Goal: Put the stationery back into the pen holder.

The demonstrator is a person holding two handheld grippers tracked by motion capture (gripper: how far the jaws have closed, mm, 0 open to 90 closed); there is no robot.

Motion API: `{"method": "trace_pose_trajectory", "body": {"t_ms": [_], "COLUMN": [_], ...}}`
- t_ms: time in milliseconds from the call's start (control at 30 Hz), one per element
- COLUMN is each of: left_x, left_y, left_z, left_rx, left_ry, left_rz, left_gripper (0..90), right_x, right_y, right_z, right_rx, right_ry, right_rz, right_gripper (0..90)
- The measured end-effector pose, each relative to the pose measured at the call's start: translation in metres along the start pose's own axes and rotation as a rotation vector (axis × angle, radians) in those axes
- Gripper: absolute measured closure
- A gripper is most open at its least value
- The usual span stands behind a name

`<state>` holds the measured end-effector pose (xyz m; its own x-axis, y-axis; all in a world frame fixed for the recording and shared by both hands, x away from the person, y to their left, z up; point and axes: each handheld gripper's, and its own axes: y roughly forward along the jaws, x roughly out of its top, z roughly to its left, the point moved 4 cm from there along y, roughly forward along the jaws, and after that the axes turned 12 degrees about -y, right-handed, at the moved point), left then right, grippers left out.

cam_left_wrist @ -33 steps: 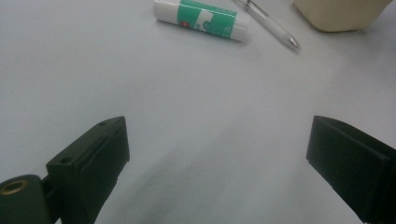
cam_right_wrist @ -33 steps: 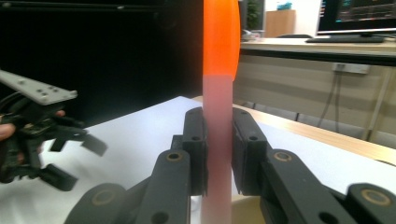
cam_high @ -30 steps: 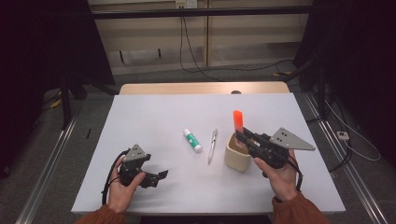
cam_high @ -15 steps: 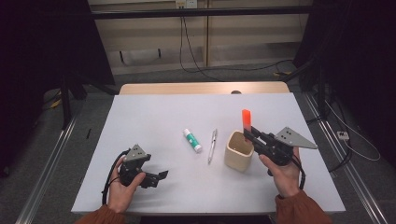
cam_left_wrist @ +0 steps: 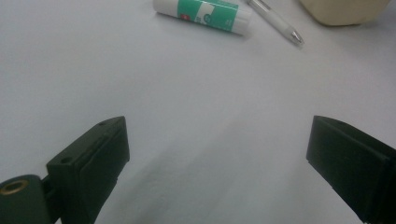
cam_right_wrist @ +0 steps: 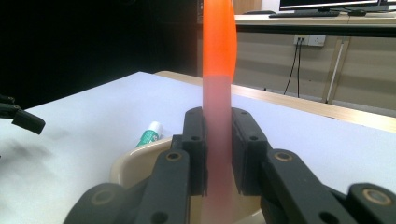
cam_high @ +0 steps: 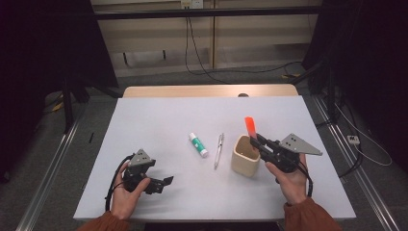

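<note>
Jaws of the right gripper (cam_high: 256,141) pinch an orange-tipped marker (cam_high: 249,127) upright, its long axis pointing straight down into the beige cup (cam_high: 245,155) just beneath, while the left gripper (cam_high: 162,182) rests wide and empty, well apart on the bench (cam_high: 159,115).

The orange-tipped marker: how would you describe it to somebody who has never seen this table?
Find the beige cup on the right half of the white table. The orange-tipped marker stands upright over its rim, clamped in the right tongs. Unlike the glue stick and the pen, which lie flat, it stands on end.
</note>
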<state>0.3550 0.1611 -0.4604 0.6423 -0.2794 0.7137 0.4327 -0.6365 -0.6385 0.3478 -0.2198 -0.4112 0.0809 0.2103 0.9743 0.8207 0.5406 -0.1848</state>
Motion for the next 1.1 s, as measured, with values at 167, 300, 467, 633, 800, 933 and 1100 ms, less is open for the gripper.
{"method": "trace_pose_trajectory", "body": {"t_ms": [167, 300, 467, 633, 800, 933, 1100], "left_x": [0.0001, 0.0, 0.0, -0.0001, 0.0, -0.0001, 0.0], "left_y": [0.0001, 0.0002, 0.0002, 0.0003, 0.0004, 0.0006, 0.0011], "left_z": [0.0005, 0.0005, 0.0005, 0.0003, 0.0009, 0.0013, 0.0016], "left_rx": [0.003, 0.001, 0.001, 0.003, 0.009, 0.014, 0.015], "left_ry": [0.003, 0.004, 0.003, -0.002, -0.004, -0.006, -0.007], "left_rz": [0.0, 0.002, 0.002, 0.0, 0.001, 0.003, 0.007], "left_gripper": [6.0, 6.0, 6.0, 6.0, 6.0, 6.0, 6.0], "right_x": [-0.0014, 0.0007, 0.0028, 0.0035, 0.0048, 0.0027, -0.0004], "right_y": [0.0009, -0.0003, -0.0017, -0.0025, -0.0032, -0.0057, -0.0074], "right_z": [0.0004, 0.0, -0.0004, -0.0023, -0.0025, -0.0066, -0.0089], "right_rx": [0.0, -0.015, -0.019, -0.024, -0.026, -0.046, -0.047], "right_ry": [-0.009, -0.007, -0.019, -0.001, -0.006, 0.004, 0.013], "right_rz": [0.008, -0.001, -0.003, -0.001, 0.02, 0.047, 0.069], "right_gripper": [77.7, 67.3, 55.6, 40.7, 26.1, 18.7, 15.0]}}
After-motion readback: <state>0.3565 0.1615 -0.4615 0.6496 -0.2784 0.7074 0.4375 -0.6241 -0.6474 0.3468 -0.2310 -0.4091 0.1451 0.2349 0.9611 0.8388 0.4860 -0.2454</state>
